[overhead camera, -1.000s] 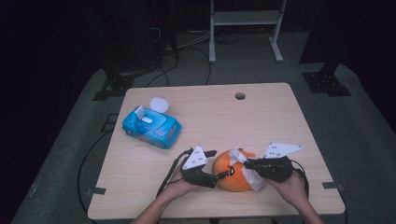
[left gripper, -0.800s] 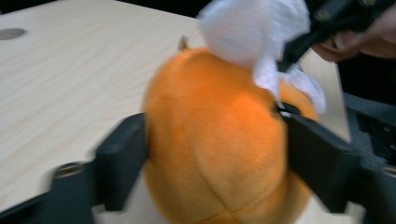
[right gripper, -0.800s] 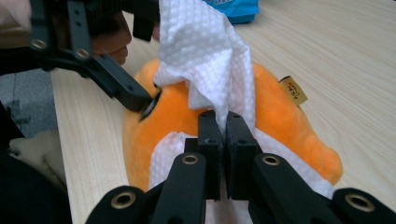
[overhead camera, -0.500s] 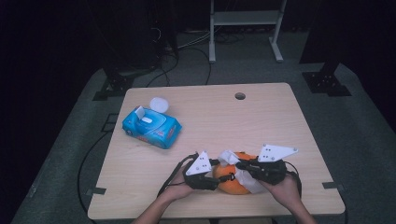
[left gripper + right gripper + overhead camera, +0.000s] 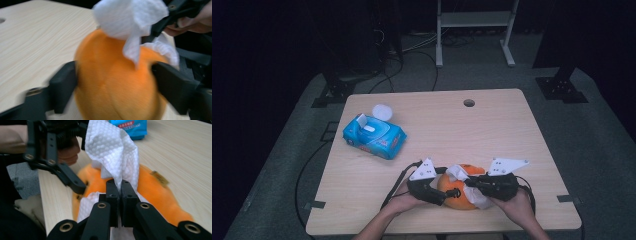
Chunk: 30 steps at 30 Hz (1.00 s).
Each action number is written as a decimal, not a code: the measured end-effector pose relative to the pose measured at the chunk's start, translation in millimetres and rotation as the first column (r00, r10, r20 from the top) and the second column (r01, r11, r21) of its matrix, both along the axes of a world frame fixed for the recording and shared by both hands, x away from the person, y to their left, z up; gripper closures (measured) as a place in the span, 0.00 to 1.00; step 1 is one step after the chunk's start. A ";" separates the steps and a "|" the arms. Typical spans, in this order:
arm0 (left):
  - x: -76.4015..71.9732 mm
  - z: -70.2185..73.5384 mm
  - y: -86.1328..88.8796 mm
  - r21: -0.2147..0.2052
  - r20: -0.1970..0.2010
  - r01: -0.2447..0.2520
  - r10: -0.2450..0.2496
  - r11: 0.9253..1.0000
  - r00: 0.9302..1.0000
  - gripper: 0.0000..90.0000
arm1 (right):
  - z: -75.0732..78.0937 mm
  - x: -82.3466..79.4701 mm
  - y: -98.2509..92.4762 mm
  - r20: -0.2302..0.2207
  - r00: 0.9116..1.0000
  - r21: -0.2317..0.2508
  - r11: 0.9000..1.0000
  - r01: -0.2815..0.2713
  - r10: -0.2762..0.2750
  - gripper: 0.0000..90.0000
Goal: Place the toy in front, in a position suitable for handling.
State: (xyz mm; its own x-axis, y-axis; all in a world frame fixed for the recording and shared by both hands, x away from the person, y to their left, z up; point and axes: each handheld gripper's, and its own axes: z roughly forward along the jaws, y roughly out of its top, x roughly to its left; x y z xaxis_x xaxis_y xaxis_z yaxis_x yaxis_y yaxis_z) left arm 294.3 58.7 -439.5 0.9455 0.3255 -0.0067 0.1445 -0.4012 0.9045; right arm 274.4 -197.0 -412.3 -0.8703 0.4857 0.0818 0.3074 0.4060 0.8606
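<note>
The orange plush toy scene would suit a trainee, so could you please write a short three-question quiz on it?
1. True or false: the right gripper is shut on the white wipe.
2. What sits between the left gripper's jaws? A) the blue pack B) the orange toy C) a cable
3. Which end of the table holds the blue wipe pack in the high view, left or right?

Key: 1 true, its jaws pinch the wipe above the orange toy. 2 B, a jaw on each side of it. 3 left.
</note>
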 end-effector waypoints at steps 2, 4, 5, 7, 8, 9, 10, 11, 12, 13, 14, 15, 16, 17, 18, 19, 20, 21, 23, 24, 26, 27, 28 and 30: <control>-3.8 0.9 -1.6 0.009 0.045 0.022 -0.023 1.000 0.999 0.40 | 3.8 -2.1 3.2 0.031 1.000 0.008 1.000 -0.001 0.000 0.96; -8.1 1.2 -3.2 0.014 0.089 0.043 -0.044 0.999 0.995 0.45 | 9.4 -2.7 5.8 0.079 0.997 0.028 1.000 0.006 -0.008 0.96; -8.1 1.2 -3.2 0.014 0.089 0.043 -0.044 0.999 0.995 0.46 | 9.4 -2.7 5.8 0.079 0.997 0.028 1.000 0.006 -0.008 0.96; -8.1 1.3 -1.8 0.017 0.093 0.048 -0.049 0.999 0.994 0.46 | 9.0 -2.0 3.8 0.070 0.997 0.021 1.000 0.014 -0.016 0.96; -7.9 0.9 -1.3 0.014 0.091 0.047 -0.048 0.999 0.995 0.46 | 8.2 -0.7 1.0 0.071 0.997 0.016 1.000 0.025 -0.026 0.96; -7.6 0.6 -0.9 0.012 0.089 0.046 -0.047 0.999 0.995 0.46 | 7.1 1.0 -2.7 0.071 0.997 0.008 0.999 0.039 -0.040 0.96; -7.1 0.5 -0.4 0.012 0.087 0.045 -0.046 0.999 0.995 0.46 | 5.7 2.8 -7.2 0.067 0.996 0.002 0.998 0.056 -0.056 0.96; -7.0 0.6 -0.3 0.011 0.085 0.044 -0.045 0.999 0.995 0.46 | 4.0 4.6 -12.2 0.057 0.996 0.001 0.997 0.072 -0.072 0.96; -6.9 0.8 -0.5 0.009 0.083 0.045 -0.045 0.999 0.996 0.45 | 2.2 5.9 -16.8 0.042 0.996 0.005 0.997 0.082 -0.082 0.96; -6.7 0.8 -1.1 0.005 0.080 0.043 -0.043 0.999 0.996 0.44 | 0.8 6.3 -20.1 0.028 0.996 0.009 0.996 0.085 -0.085 0.96; -6.4 1.3 -2.0 0.003 0.072 0.037 -0.037 0.999 0.997 0.40 | -0.2 5.7 -21.6 0.022 0.996 0.012 0.996 0.087 -0.087 0.96; -6.0 1.5 -2.8 -0.002 0.064 0.029 -0.028 1.000 0.998 0.33 | -0.5 4.4 -21.5 0.021 0.996 0.013 0.996 0.087 -0.087 0.96; -5.0 2.4 -3.3 -0.004 0.045 0.022 -0.022 1.000 0.999 0.25 | 0.6 2.3 -18.3 0.021 0.997 0.011 0.997 0.077 -0.077 0.96; -4.1 2.8 -3.8 -0.009 0.025 0.013 -0.013 1.000 1.000 0.25 | 0.6 2.3 -18.3 0.021 0.997 0.011 0.997 0.077 -0.077 0.96; -3.4 3.0 -3.8 -0.012 0.021 0.008 -0.008 1.000 1.000 0.24 | 1.6 1.3 -15.5 0.027 0.997 0.012 0.998 0.067 -0.067 0.96; -3.2 2.9 -3.8 -0.019 0.020 0.005 -0.005 1.000 1.000 0.25 | 2.7 0.2 -12.1 0.028 0.998 0.019 0.998 0.055 -0.056 0.96; -3.5 2.8 -4.3 -0.019 0.020 0.006 -0.006 1.000 1.000 0.27 | 3.9 -1.2 -6.7 0.033 0.999 0.030 0.999 0.032 -0.033 0.96; -4.1 2.8 -4.5 -0.017 0.024 0.009 -0.009 1.000 1.000 0.30 | 4.9 -2.8 -1.4 0.047 0.999 0.028 0.999 0.016 -0.017 0.96; -5.4 2.8 -3.2 0.005 0.052 0.014 -0.014 1.000 0.999 0.38 | 6.6 -4.4 5.5 0.075 0.997 -0.005 1.000 0.016 -0.015 0.96; -5.0 2.9 -2.2 0.011 0.055 0.017 -0.017 1.000 0.998 0.41 | 6.5 -3.0 4.8 0.072 0.997 -0.006 1.000 0.016 -0.016 0.96; -5.4 1.8 -0.7 0.037 0.084 0.015 -0.018 0.999 0.996 0.44 | 5.3 1.3 -1.9 0.060 0.997 -0.010 0.999 0.052 -0.051 0.96; -4.7 1.4 0.4 0.040 0.084 0.014 -0.018 0.999 0.996 0.44 | 3.9 3.8 -6.2 0.052 0.996 -0.020 0.997 0.071 -0.070 0.96; -4.3 1.1 1.0 0.036 0.080 0.013 -0.016 0.999 0.997 0.45 | 2.0 6.1 -11.3 0.050 0.994 -0.022 0.995 0.095 -0.093 0.96; -3.5 0.8 1.6 0.034 0.075 0.016 -0.018 0.999 0.997 0.44 | -0.3 9.6 -20.1 0.020 0.993 -0.001 0.993 0.118 -0.118 0.96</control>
